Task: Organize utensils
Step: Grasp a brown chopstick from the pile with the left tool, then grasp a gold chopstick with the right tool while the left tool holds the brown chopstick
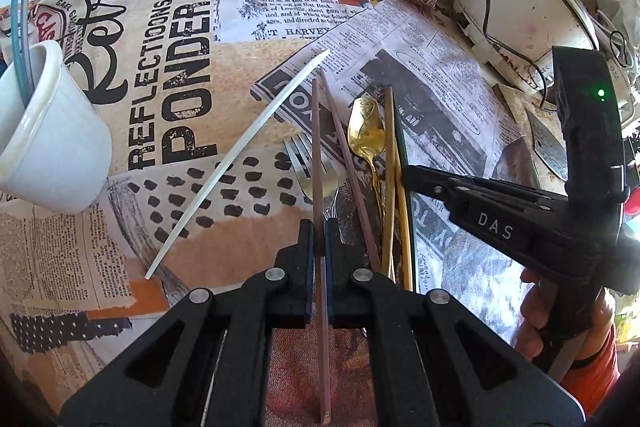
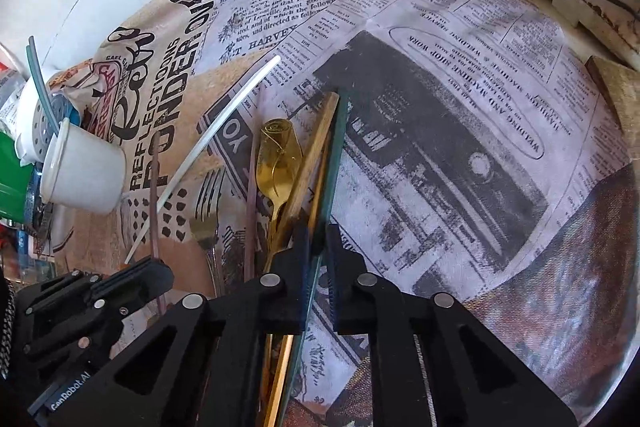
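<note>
**Two grippers, each clamped on one chopstick above the printed cloth**

Nearest us, the left gripper [image 1: 319,239] has its jaws pressed together on a brown chopstick [image 1: 317,147], whose long axis runs straight ahead from the camera, its far tip pointing away across the table. We see the right gripper [image 2: 318,247] likewise closed on a dark green chopstick [image 2: 334,155], which also points forward, leaning slightly rightward at its far end. Just beside these lie a second brown chopstick [image 1: 344,151], a pair of tan wooden chopsticks [image 1: 390,163], a gold spoon [image 1: 366,127] with its bowl farthest from us, and a silver fork [image 1: 310,167] with its tines pointing away. A white chopstick [image 1: 240,159] lies diagonally to the left, well apart from the bundle. Farther left, a white cup [image 1: 48,131] rests on the newspaper-print tablecloth [image 1: 180,39].
</note>
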`<state>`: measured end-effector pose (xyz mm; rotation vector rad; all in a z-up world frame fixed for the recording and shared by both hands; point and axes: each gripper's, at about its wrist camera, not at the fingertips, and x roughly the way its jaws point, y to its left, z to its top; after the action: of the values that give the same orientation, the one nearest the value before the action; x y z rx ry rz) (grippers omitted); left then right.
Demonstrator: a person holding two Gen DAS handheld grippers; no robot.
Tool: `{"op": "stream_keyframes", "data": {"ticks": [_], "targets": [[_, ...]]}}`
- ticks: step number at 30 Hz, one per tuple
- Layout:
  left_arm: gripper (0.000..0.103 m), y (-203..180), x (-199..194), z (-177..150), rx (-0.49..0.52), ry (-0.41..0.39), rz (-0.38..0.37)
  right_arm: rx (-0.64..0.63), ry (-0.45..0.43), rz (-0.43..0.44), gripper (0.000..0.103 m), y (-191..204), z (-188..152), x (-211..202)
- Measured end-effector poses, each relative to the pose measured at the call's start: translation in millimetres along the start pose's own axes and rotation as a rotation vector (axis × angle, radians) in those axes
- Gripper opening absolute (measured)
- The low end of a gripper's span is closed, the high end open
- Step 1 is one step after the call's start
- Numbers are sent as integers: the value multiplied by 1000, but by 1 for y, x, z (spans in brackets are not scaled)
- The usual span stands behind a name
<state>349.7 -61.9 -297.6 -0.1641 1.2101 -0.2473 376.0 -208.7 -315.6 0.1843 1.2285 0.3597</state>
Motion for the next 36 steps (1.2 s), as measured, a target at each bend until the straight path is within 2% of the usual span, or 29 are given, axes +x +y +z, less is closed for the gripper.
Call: {"op": "stream_keyframes", "data": {"ticks": [5,9,14,16,24,26,36], "targets": [[3,0,-10,-1,0,-23,9,-10,-8,1,3,-3,-3,-7],[3,3,-18,-3,-13,-42,15,30,11,105,3,-7,-4,-13],[3,9,-26,-8,-29,-55,26,31,17,120,22,4,-2,-10],[3,13,-28,-11,-39,-57,30,30,34,118,23,9,1,-4],[3,28,-36,-16,-73,-69,39,-5,35,20,22,24,7,11],[3,30,-37,-16,-78,-74,40,-15,30,2,12,26,9,12],[3,33,-45,-14,-78,-97,43,0,8,34,7,22,7,4]]}}
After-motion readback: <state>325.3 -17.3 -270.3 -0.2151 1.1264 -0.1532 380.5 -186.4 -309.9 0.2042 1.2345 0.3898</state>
